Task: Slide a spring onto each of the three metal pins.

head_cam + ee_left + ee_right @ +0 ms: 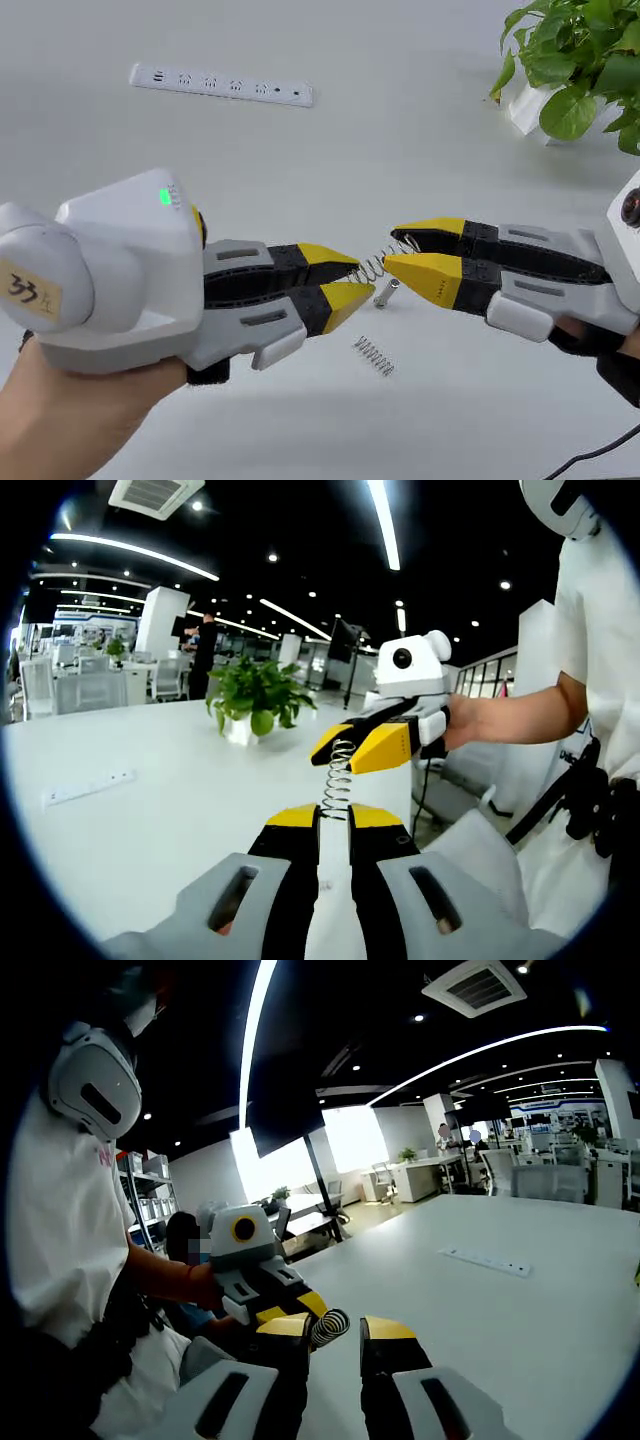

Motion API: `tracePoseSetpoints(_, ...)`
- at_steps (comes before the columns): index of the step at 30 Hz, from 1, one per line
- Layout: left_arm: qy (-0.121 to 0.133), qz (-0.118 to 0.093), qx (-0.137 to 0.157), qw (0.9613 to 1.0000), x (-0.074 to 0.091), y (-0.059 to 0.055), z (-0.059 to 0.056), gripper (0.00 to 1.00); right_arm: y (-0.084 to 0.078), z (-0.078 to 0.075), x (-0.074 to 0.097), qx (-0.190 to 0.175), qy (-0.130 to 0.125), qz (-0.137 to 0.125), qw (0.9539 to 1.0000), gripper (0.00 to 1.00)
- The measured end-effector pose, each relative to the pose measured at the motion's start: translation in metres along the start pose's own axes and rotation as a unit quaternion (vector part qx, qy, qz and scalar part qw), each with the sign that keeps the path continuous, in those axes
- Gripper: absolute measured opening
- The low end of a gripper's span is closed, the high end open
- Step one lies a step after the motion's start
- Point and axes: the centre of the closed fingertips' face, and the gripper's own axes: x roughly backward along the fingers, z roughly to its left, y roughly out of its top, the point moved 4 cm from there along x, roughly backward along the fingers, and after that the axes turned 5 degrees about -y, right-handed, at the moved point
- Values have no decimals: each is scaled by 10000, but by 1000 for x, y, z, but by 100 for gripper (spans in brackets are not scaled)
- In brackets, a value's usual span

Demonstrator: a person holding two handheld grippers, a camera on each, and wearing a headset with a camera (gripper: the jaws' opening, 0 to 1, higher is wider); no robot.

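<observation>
My left tongs (345,277) pinched the left end of a spring (380,264) above the table (300,150). My right tongs (398,250) sat around its right end, but I could not tell if they squeezed it. A pin (386,293) and a second spring (373,356) lay just below.

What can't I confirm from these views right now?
Head view: coils and left gripper tips hide any pin inside the spring.
Left gripper view: spring end covers the jaw gap, grip unclear.
Head view: right gripper covers the bench beside the loose pin.
</observation>
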Motion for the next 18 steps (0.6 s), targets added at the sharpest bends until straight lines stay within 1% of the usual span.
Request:
tracePoseSetpoints(10, 10, 2, 7, 10000, 0, 0, 1, 7, 3, 1, 1, -127, 35, -130, 9998, 9)
tracePoseSetpoints(15, -2, 40, 6, 10000, -1, -3, 1, 7, 4, 2, 0, -150, 63, -149, 9998, 7)
tracePoseSetpoints(18, -15, 36, 17, 10000, -1, -3, 1, 7, 5, 3, 0, -103, 80, -122, 9998, 7)
